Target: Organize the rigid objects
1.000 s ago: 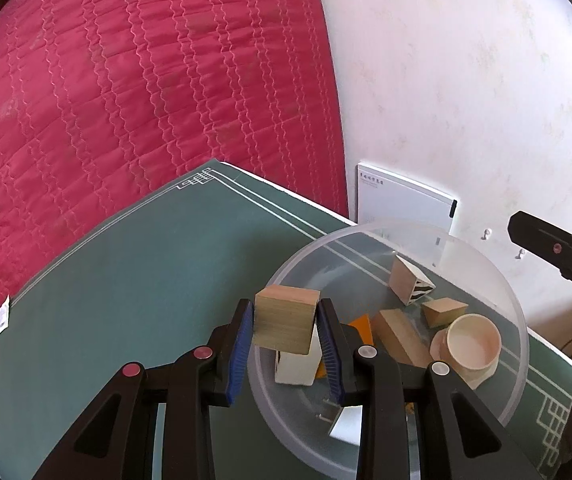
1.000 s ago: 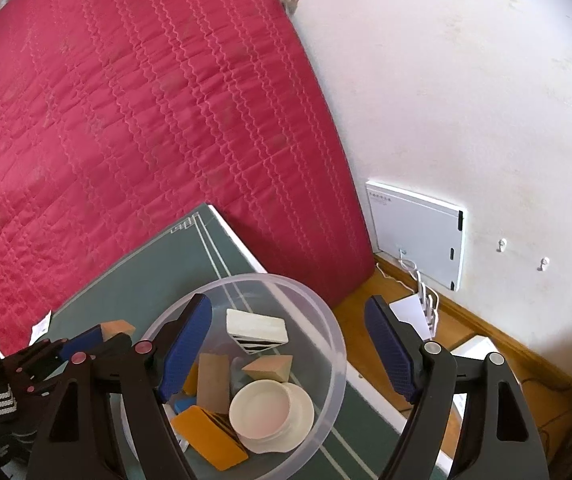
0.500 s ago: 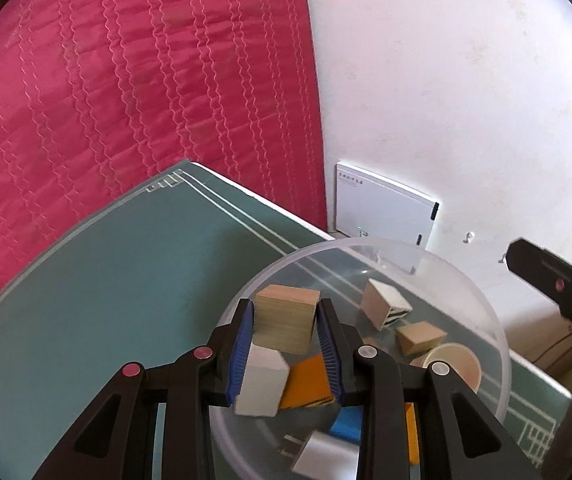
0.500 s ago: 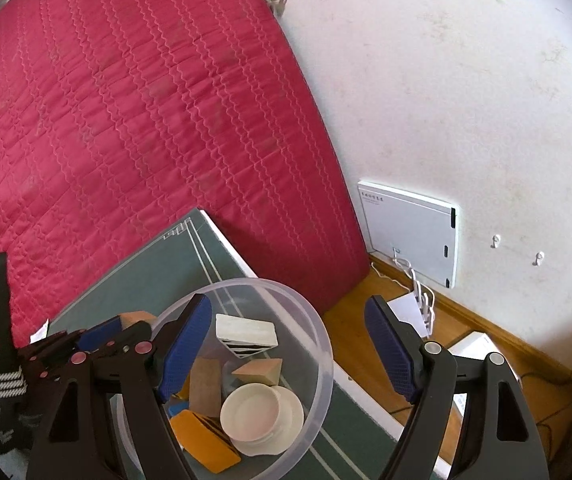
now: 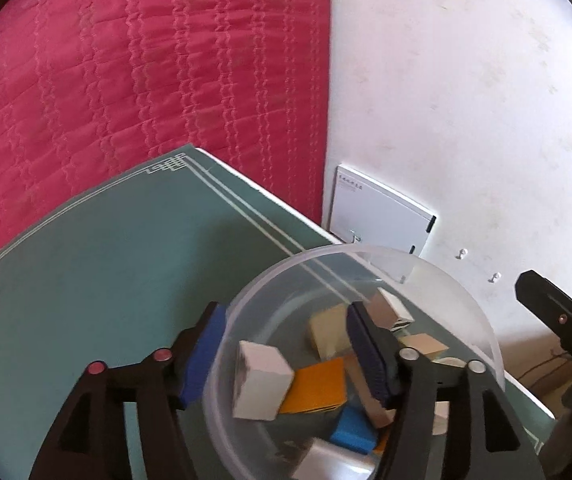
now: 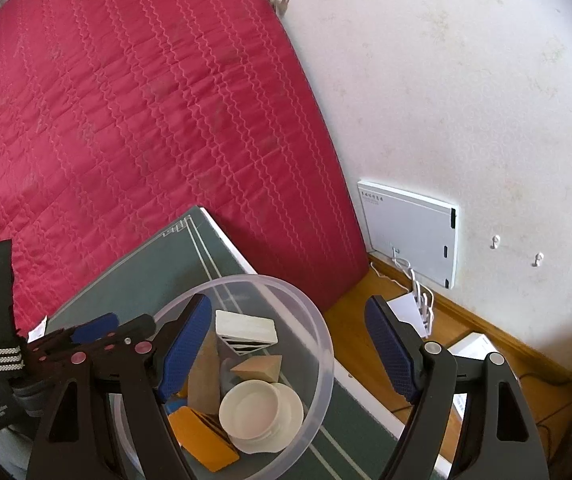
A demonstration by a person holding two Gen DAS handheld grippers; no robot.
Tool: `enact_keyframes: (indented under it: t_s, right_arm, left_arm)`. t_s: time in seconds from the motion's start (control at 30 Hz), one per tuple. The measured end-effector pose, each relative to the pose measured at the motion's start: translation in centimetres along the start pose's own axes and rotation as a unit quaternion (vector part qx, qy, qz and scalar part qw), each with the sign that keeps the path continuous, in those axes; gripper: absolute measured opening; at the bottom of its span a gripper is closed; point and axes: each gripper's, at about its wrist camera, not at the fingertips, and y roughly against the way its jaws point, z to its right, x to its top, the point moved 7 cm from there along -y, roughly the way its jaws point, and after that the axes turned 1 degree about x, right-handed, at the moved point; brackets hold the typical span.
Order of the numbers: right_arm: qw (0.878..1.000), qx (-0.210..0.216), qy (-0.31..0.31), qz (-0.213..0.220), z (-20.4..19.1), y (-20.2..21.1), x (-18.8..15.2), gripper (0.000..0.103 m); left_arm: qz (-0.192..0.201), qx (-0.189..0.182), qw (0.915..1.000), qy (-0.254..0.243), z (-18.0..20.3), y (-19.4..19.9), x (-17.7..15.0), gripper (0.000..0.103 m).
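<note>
My left gripper (image 5: 286,354) is spread wide with nothing between the fingers (image 5: 202,356), hovering over the near rim of the clear plastic bowl (image 5: 481,340) on the green tabletop (image 5: 106,280). One blue pad hangs outside the bowl at 9 o'clock, the other is over its middle. Inside the bowl in the left wrist view: a tan wooden block (image 5: 327,332) lies near centre, slightly blurred, a white cube (image 5: 260,386) at 7 o'clock of it, an orange block (image 5: 317,386) touching the cube on its right, a blue block (image 5: 353,430) at 6 o'clock, a white-topped striped block (image 5: 391,312) toward 1 o'clock. My right gripper (image 6: 287,346) is also wide open and holding nothing, up above the bowl's far side; its left finger is over the bowl, the right finger (image 6: 389,348) is out past the tabletop edge over the wooden floor (image 6: 349,320). Right wrist view shows the bowl (image 6: 321,344) with the striped block (image 6: 246,330) at 12 o'clock, a wooden wedge (image 6: 260,368) just below it, a white round cup on a saucer (image 6: 260,412) at 5 o'clock, a tall wooden block (image 6: 204,376) leaning at centre, and an orange piece (image 6: 202,444) at 6 o'clock. The left gripper (image 6: 98,344) sits at 9 o'clock of the bowl there. A red quilted mattress (image 6: 126,120) stands behind the tabletop, with a white wall (image 6: 465,80) at 3 o'clock and a white box (image 6: 409,232) mounted on it low down.
</note>
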Motion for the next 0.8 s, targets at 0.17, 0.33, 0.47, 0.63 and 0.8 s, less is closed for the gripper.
enact_keyframes:
  t_s: [0.17, 0.33, 0.47, 0.63, 0.8]
  right_arm:
    - [1.000, -0.002, 0.004, -0.002, -0.2, -0.1, -0.2, 0.080]
    - [1.000, 0.000, 0.005, -0.004, -0.4, -0.1, -0.3, 0.085]
    - [1.000, 0.008, 0.005, -0.012, -0.6, -0.3, -0.7, 0.099]
    - [1.000, -0.001, 0.010, -0.012, -0.6, -0.1, -0.8, 0.103]
    - [1.000, -0.011, 0.002, -0.008, 0.1, 0.3, -0.6, 0.103]
  left_arm:
    - [0.000, 0.019, 0.9996, 0.018, -1.7, 0.5, -0.5, 0.090]
    - [-0.004, 0.044, 0.9988, 0.024, -3.0, 0.7, -1.0, 0.102]
    - [-0.006, 0.056, 0.9981, 0.024, -3.5, 1.1, -1.4, 0.102]
    - [-0.027, 0.088, 0.9956, 0.016, -4.0, 1.2, -2.4, 0.102]
    - [-0.021, 0.108, 0.9937, 0.025, -4.8, 2.4, -2.9, 0.102]
